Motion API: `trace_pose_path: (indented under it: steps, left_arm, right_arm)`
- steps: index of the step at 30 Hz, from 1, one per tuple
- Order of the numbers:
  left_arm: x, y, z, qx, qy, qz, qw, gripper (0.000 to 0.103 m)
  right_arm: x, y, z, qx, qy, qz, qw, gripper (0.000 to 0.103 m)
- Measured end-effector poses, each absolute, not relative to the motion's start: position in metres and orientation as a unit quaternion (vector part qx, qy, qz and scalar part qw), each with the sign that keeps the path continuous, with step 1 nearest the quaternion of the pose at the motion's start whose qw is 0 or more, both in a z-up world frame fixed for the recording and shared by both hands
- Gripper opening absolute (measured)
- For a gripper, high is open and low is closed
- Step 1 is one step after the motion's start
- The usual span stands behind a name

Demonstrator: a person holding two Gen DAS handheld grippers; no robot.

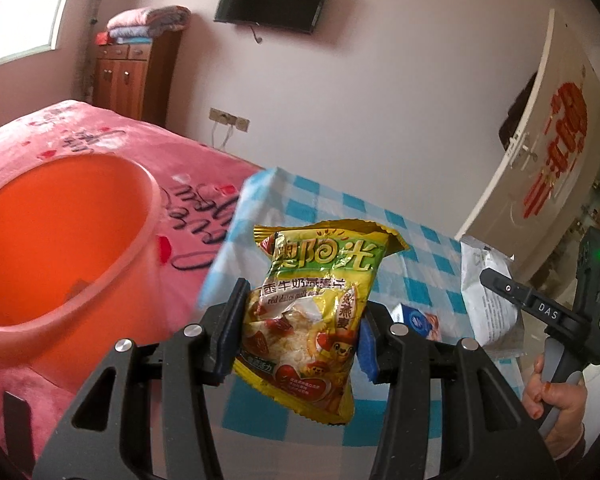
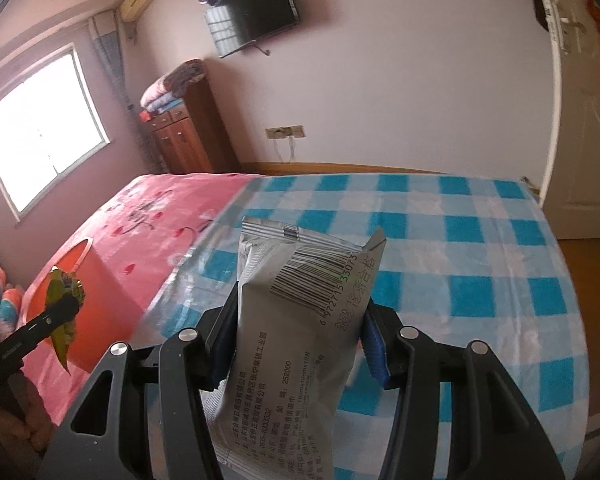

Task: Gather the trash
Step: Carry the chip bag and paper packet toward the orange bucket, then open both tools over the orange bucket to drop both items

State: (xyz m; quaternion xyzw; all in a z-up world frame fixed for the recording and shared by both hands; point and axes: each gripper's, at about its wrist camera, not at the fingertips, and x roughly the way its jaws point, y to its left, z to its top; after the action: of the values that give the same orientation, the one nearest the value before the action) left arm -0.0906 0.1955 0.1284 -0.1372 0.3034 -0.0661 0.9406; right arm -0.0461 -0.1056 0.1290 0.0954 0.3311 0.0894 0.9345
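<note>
Here, yellow wrapper [image 1: 308, 320] between jaws

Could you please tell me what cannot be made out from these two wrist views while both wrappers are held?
- Orange bin, left wrist view: its bottom and contents are hidden by its near wall.
- Yellow snack packet in the left gripper: its back faces away.
- Grey packet in the right gripper: lower end cut off by the frame edge; small print blurred.
- Small blue-and-white box, left wrist view: mostly hidden behind the finger.
</note>
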Motion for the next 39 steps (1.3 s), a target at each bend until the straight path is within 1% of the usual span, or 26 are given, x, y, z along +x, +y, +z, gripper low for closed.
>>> trace_pose_path:
  steps: [6, 12, 20, 30, 32, 33, 34, 35, 36, 37, 38, 39]
  left_arm:
    - [-0.103, 0.234, 0.151, -0.143, 0.276, -0.024, 0.950, 0.049]
    - [-0.113, 0.283, 0.162, -0.157, 0.254, 0.037, 0.954, 0.049]
    - [-0.115, 0.334, 0.152, -0.173, 0.260, 0.088, 0.946, 0.049]
    - [-0.107, 0.364, 0.133, -0.190, 0.271, 0.113, 0.937, 0.049]
    - [-0.107, 0.365, 0.131, -0.193, 0.273, 0.116, 0.935, 0.049]
    - [-0.106, 0.365, 0.129, -0.194, 0.275, 0.119, 0.934, 0.049]
    - [-0.106, 0.366, 0.128, -0.194, 0.273, 0.122, 0.934, 0.050]
    - [-0.107, 0.365, 0.128, -0.192, 0.271, 0.125, 0.935, 0.055]
    - [-0.108, 0.365, 0.128, -0.190, 0.267, 0.126, 0.936, 0.065]
    - [-0.108, 0.364, 0.130, -0.188, 0.263, 0.128, 0.938, 0.071]
    - [-0.109, 0.363, 0.130, -0.185, 0.257, 0.133, 0.939, 0.081]
    - [-0.111, 0.361, 0.131, -0.176, 0.252, 0.141, 0.941, 0.083]
  right_arm:
    - [-0.031, -0.062, 0.151, 0.092, 0.330, 0.142, 0.929, 0.054]
    - [-0.012, 0.006, 0.176, 0.074, 0.323, 0.216, 0.918, 0.054]
    - [0.003, 0.110, 0.198, 0.023, 0.306, 0.298, 0.904, 0.054]
    - [0.021, 0.201, 0.190, -0.003, 0.309, 0.353, 0.883, 0.054]
    - [0.023, 0.213, 0.184, -0.008, 0.312, 0.362, 0.879, 0.056]
    - [0.024, 0.218, 0.180, -0.006, 0.316, 0.368, 0.875, 0.058]
    - [0.025, 0.222, 0.175, -0.001, 0.319, 0.371, 0.872, 0.065]
    - [0.027, 0.223, 0.172, 0.004, 0.323, 0.372, 0.870, 0.071]
    - [0.029, 0.222, 0.167, 0.015, 0.331, 0.374, 0.866, 0.081]
    - [0.030, 0.218, 0.162, 0.031, 0.335, 0.376, 0.863, 0.088]
    - [0.032, 0.215, 0.160, 0.041, 0.335, 0.376, 0.863, 0.090]
    - [0.033, 0.211, 0.159, 0.048, 0.335, 0.372, 0.865, 0.091]
